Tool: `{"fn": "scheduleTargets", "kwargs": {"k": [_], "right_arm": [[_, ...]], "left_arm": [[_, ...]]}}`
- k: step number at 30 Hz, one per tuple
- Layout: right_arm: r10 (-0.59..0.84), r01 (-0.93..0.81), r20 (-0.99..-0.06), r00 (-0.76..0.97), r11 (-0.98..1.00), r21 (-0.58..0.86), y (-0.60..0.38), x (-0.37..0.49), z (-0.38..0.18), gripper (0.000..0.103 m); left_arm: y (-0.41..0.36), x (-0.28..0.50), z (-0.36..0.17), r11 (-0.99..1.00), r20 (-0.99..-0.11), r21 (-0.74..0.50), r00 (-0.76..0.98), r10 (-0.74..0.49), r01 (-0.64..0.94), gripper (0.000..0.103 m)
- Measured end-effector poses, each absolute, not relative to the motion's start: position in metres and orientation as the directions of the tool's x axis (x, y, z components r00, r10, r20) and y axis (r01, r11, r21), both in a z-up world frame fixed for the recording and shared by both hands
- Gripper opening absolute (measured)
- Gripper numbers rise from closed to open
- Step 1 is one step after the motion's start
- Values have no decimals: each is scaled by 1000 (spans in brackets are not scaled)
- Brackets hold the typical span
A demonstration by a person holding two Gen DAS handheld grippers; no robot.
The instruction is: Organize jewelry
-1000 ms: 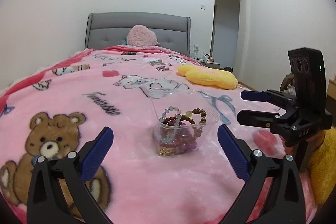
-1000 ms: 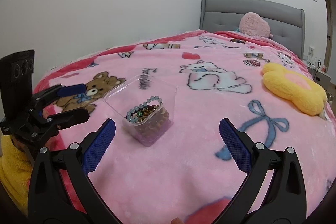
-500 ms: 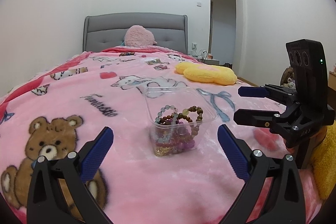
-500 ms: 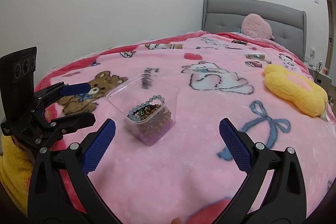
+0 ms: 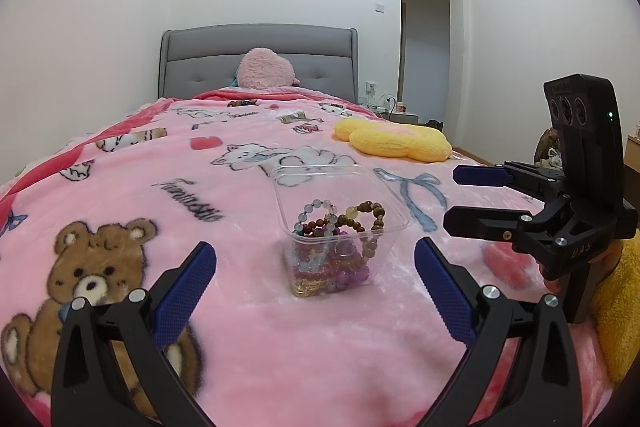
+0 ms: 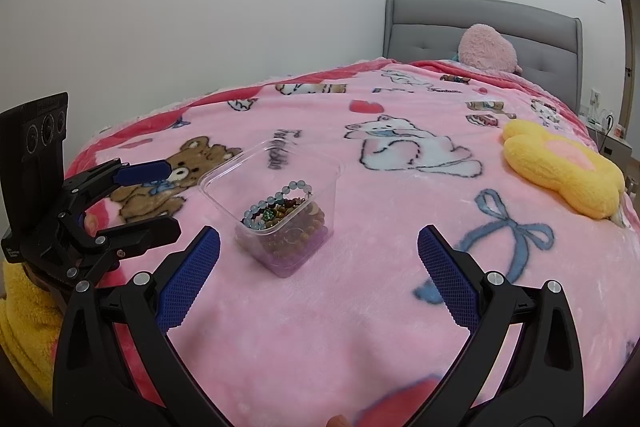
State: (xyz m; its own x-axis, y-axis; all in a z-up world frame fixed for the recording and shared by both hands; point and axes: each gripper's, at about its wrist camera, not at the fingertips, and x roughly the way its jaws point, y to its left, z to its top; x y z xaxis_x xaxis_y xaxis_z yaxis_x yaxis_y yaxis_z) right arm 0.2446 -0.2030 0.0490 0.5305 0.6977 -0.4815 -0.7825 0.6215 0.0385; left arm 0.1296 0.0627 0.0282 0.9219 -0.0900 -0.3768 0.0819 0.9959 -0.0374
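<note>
A clear plastic tub [image 5: 338,231] stands upright on the pink blanket, filled with bead bracelets [image 5: 340,219] in brown, pale blue, purple and gold. It also shows in the right wrist view [image 6: 280,211]. My left gripper [image 5: 316,279] is open and empty, just short of the tub, with the tub between its fingers' lines. My right gripper [image 6: 318,267] is open and empty, to the tub's right. Each gripper shows in the other's view: the right one [image 5: 456,195], the left one [image 6: 160,199].
The pink cartoon blanket [image 5: 160,203] covers the bed. A yellow flower cushion [image 5: 394,143] lies at the right, a pink plush [image 5: 266,69] by the grey headboard [image 5: 256,55]. Yellow fabric [image 5: 618,307] is at the near right edge.
Both views tilted slightly and the tub sits a little lower and nearer in the left wrist view. Both grippers stayed open. The tub has not moved on the blanket.
</note>
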Motion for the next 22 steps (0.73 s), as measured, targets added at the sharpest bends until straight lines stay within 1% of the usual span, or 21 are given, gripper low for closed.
{"fn": "scheduleTargets", "kwargs": {"k": [22], "right_arm": [[699, -782, -483, 528, 622, 46, -205, 247, 49, 95]], "left_arm": [[62, 130, 28, 996, -377, -37, 922, -88, 80, 98]]}}
